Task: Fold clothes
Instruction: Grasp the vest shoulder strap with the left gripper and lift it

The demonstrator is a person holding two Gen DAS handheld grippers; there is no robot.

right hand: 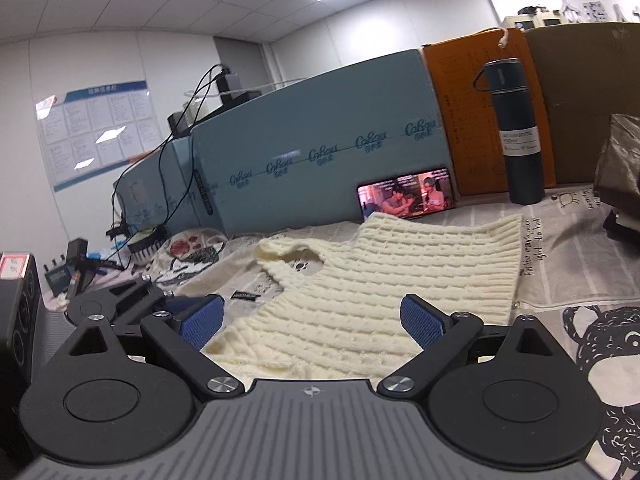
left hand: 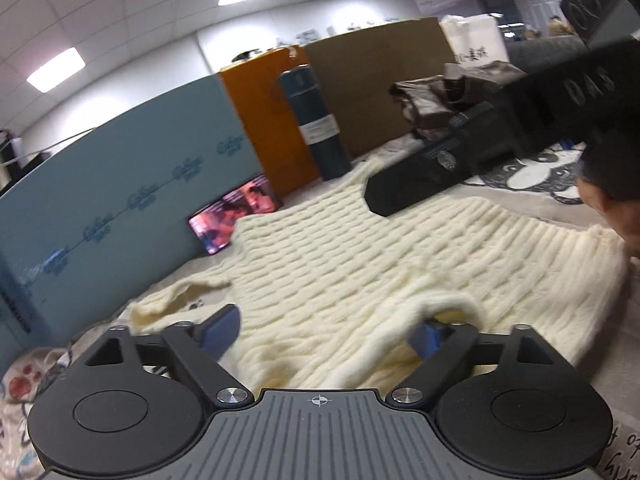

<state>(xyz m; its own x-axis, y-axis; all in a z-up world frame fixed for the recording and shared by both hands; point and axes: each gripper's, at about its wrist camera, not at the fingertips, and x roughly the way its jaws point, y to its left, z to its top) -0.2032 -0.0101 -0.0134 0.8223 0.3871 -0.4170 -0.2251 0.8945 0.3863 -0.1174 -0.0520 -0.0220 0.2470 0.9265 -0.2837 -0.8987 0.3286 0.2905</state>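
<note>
The left gripper (left hand: 326, 330) has its jaws spread wide, holding nothing, a ridge of the cream knit vest (left hand: 360, 256) lying between them. The right gripper (right hand: 312, 322) gapes equally wide and empty. The vest lies flat on a printed sheet (right hand: 560, 256) (bear pattern), a phone (right hand: 406, 194) and dark flask (right hand: 518, 132) beyond.

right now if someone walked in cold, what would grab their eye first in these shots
The cream cable-knit vest spread flat over the printed bedsheet fills the middle of both views. Behind it a phone playing a video leans against the blue box, with a dark vacuum bottle standing to its right. Both the left hand-held gripper and right hand-held gripper sit open at the vest's near edge.
</note>
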